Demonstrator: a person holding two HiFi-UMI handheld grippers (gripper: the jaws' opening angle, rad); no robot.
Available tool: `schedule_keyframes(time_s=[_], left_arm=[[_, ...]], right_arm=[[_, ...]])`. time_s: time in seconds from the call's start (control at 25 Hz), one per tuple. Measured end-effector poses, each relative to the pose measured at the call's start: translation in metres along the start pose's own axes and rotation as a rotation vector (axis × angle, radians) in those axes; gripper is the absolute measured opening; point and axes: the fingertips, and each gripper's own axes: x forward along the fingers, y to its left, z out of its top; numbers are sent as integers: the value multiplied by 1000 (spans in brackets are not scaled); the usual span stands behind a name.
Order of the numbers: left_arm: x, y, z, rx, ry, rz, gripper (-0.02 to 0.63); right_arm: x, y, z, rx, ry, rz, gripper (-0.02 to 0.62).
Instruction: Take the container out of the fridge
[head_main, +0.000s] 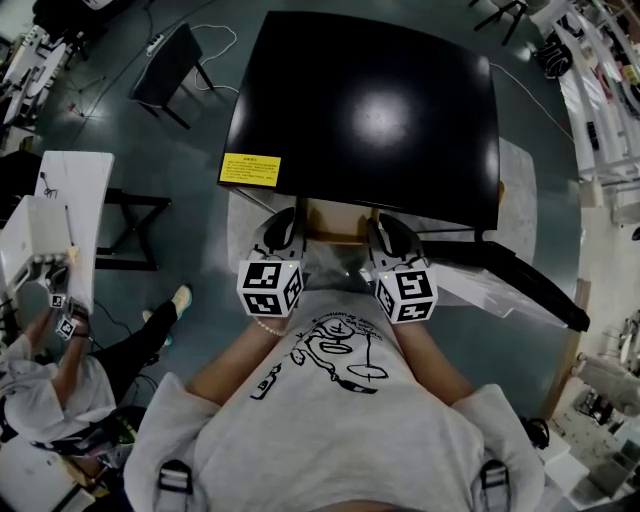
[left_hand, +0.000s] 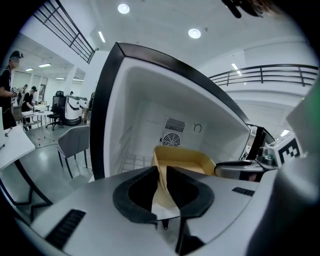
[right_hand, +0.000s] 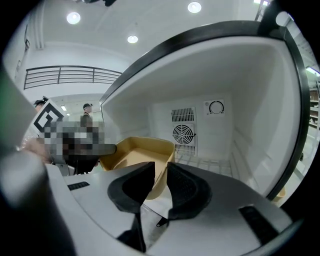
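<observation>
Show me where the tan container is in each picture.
Head view: container, a tan sliver at centre, below the black top of the fridge.
Left gripper view: container at centre, its wall between the jaws.
Right gripper view: container left of centre, its wall between the jaws.
Shared landmark: the fridge; its round fan shows behind the container in both gripper views.

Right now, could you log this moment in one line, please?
fridge: open | container: inside fridge | left hand-held gripper: shut on container | right hand-held gripper: shut on container
</observation>
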Motion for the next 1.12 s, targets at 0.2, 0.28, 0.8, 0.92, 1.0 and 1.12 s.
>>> schedule_keyframes(time_s=[0.2, 0.28, 0.8, 0.92, 1.0, 1.12], left_arm=[[-6, 4, -4, -7, 7, 7, 64], [-8, 5, -6, -10, 8, 11, 64], [-20, 16, -19, -29, 28, 29, 61], [-22, 17, -23, -31, 34, 34, 60], [-23, 18, -25, -35, 38, 36, 60], [-23, 19, -29, -40, 45, 39, 58]], right_arm=[[0, 6, -2, -3, 7, 8, 87], [0, 8, -3, -4, 10, 12, 87], [3, 22, -11, -5, 30, 33, 83], [3, 25, -14, -6, 34, 39, 81], [3, 26, -16, -6, 39, 42, 81], [4, 27, -19, -3, 45, 45, 81]])
